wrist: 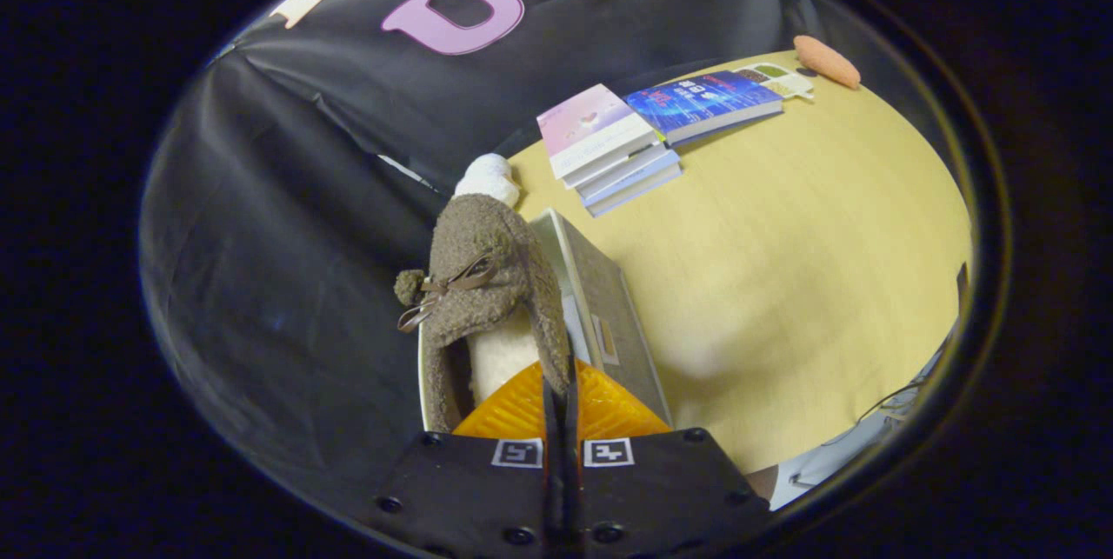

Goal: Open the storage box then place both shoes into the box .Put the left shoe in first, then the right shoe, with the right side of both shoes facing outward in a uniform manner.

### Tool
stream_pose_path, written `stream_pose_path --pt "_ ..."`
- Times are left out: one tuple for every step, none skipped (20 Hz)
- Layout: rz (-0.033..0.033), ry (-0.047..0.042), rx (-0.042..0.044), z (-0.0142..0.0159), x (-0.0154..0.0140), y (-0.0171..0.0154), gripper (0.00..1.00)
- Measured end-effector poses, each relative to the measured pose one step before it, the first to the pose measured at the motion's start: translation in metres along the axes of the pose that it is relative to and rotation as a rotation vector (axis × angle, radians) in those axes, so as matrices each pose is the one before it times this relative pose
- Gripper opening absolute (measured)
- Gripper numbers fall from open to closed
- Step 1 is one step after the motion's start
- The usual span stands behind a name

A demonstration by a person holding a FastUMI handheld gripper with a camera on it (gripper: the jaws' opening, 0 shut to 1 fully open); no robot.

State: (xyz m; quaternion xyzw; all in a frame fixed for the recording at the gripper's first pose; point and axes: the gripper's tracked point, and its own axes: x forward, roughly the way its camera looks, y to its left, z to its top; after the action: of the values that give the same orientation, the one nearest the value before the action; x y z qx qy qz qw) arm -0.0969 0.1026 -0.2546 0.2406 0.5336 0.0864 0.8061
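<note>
Gripper view: tongs [561, 389] clamped on fuzzy brown shoe [487, 272] over storage box [609, 316].

The shoe [487, 281] is a slipper of rough, curly brown fleece, matt all over, with a smooth thin ribbon bow and a small fuzzy pompom on its upper; its lining looks like pale, soft pile. The gripper [561, 385] has its fingers pressed together on the fleece edge of the shoe, and their inner faces are ribbed, slightly shiny plastic. The storage box [609, 316] beside the shoe looks like grey cloth-covered board, matt. The worktop [783, 237] is smooth pale wood-look laminate with a soft sheen. The far books [652, 129] have glossy paper covers.
</note>
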Motion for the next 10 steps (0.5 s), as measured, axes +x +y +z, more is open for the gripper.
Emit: stream_pose_path --pt "-0.00677 0.00344 0.00225 -0.00277 0.00162 -0.00208 0.04" --pt "-0.00563 0.00508 0.00202 -0.00251 0.00118 -0.00108 0.04" --pt "-0.004 0.00427 0.00399 -0.00164 0.00119 -0.00187 0.04" --pt "-0.00418 0.00283 0.00202 -0.00161 0.00043 -0.00117 0.04" --pt "-0.00381 0.0004 0.00011 -0.00006 0.00061 -0.00193 0.04" --pt "-0.00023 0.0 0.00144 -0.00033 0.00011 -0.00027 0.04" --pt "0.00203 0.00167 0.00299 0.00022 0.00073 0.00037 0.04" --pt "0.00073 0.00026 0.00103 -0.00007 0.00046 0.00046 0.04" --pt "0.00036 0.00313 -0.0007 0.00053 0.00124 -0.00009 0.04" --pt "-0.00008 0.00174 0.00079 -0.00084 0.00034 0.00105 0.04"
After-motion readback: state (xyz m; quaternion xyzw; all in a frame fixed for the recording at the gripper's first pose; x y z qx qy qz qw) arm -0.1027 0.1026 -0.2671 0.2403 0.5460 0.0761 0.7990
